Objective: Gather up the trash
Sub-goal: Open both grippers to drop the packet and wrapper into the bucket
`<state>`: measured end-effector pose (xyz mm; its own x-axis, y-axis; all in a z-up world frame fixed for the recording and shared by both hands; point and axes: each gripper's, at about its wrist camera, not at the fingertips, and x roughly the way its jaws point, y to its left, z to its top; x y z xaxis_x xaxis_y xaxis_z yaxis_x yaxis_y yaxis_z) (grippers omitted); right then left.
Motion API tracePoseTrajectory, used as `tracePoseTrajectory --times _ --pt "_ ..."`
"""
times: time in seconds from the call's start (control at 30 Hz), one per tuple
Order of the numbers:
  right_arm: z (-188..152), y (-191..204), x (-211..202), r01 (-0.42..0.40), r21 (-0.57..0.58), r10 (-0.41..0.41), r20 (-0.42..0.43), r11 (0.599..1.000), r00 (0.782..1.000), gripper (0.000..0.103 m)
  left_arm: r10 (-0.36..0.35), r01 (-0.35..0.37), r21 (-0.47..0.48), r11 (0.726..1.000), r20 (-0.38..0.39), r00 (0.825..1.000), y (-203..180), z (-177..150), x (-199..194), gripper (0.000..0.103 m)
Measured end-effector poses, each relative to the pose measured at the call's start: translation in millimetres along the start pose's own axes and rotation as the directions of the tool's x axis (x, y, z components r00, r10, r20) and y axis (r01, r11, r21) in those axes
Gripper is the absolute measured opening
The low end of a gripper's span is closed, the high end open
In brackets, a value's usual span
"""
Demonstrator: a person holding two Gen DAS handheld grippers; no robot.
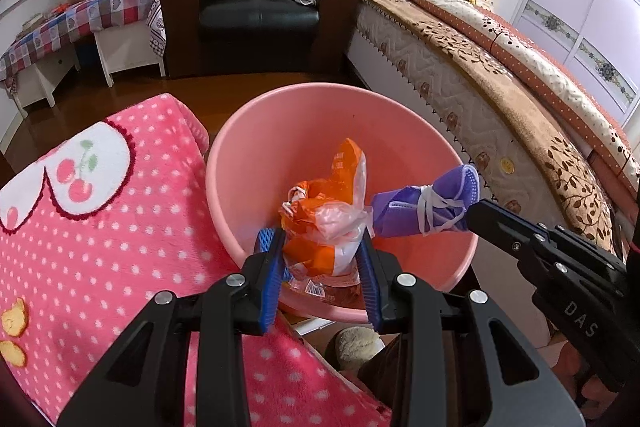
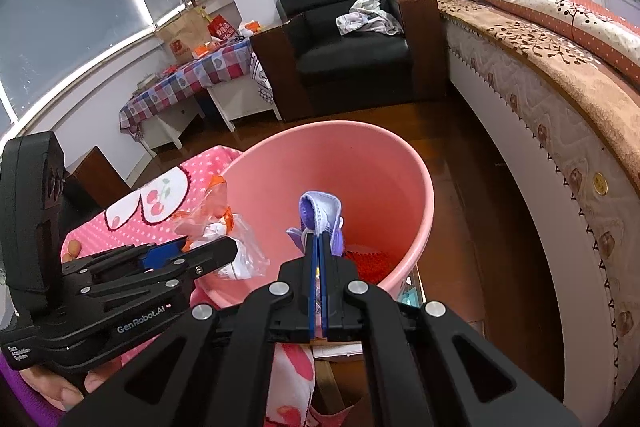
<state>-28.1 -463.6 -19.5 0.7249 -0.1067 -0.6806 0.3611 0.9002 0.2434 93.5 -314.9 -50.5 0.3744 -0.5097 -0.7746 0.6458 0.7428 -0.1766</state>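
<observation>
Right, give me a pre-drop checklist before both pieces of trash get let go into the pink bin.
1. Left gripper jaws clamped on the orange-and-clear plastic wrapper: ok.
2. Right gripper jaws shut on the purple face mask: ok.
3. Wrapper over the pink bin opening: ok.
4. Mask inside the rim line: ok in the right wrist view.
5. Bin upright and stable: cannot tell; its base is hidden.
6. Room left in the bin: ok; something red lies at the bottom, the walls are bare.
</observation>
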Motion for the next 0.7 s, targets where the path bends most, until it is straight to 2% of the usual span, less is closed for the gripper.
tracePoseTrajectory --times 0.33,0.5,0.7 --pt "-1.6 1.7 9.9 0.011 -0.001 -0.011 -0.021 1.0 1.0 0.001 -0.014 0.014 -0.024 1.0 -0.017 1.0 2.7 2.0 8.6 0.035" --pt "-1.1 0.2 11.6 0.012 0.0 -0.012 -0.019 1.0 1.0 0.001 -0.018 0.017 -0.029 0.999 -0.029 0.999 4.2 3.2 10.0 0.042" --pt "-1.5 0.9 11.8 0.012 0.001 -0.012 -0.018 1.0 1.0 0.001 -0.016 0.015 -0.032 0.999 -0.028 0.999 3.1 3.9 9.4 0.043"
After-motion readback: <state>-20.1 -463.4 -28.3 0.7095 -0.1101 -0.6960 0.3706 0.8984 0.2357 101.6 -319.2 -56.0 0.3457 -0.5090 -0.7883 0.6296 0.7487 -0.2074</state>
